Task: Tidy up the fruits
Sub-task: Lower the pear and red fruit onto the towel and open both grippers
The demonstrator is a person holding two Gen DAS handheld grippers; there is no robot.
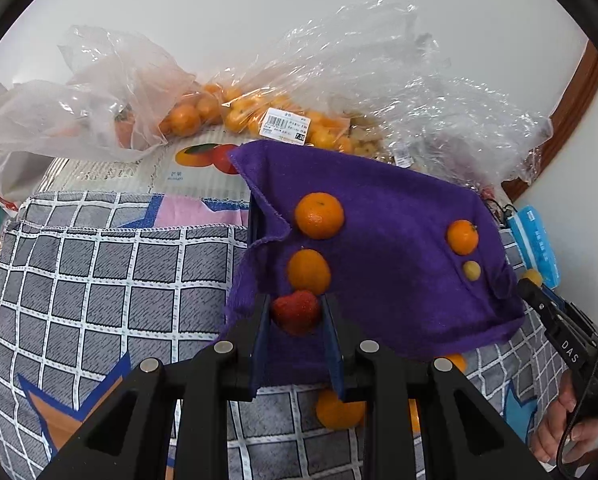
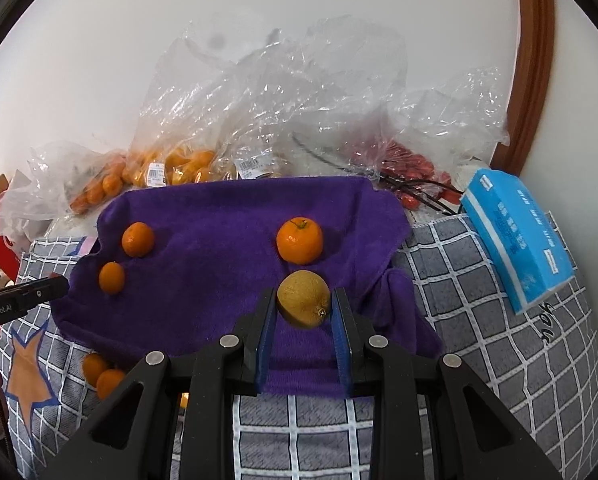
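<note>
- Left wrist view: my left gripper (image 1: 297, 312) is clenched on a strawberry (image 1: 296, 311), the blue pads (image 1: 331, 336) pressing its two flanks, the berry held above the near edge of the purple cloth (image 1: 399, 248).
- I judge the strawberry soft, light and easily bruised; the pads belong on its broad shoulders, as they sit now, with no more squeeze than it takes to keep it.
- Just beyond the berry lies one orange (image 1: 308, 271), and a second orange (image 1: 319, 215) past that, both resting on the cloth.
- Across the cloth a third orange (image 1: 462, 237) sits just beside a small yellow fruit (image 1: 472, 270); which kind it is I cannot tell.
- Right wrist view: my right gripper (image 2: 304, 300) is clamped on a yellow citrus (image 2: 304, 299), pads on opposite sides at its widest part, held over the cloth.
- The citrus looks firm, round and a little waxy, so I judge it could roll or slip; a grip across the middle seems safest.
- Farther out a stemmed orange (image 2: 299, 240) sits near the citrus, with two smaller ones well apart at the cloth's other side.
- Behind the cloth clear bags (image 2: 259, 112) hold more fruit; a blue box (image 2: 517, 236) lies beside it on the checked cover (image 2: 499, 340).
</note>
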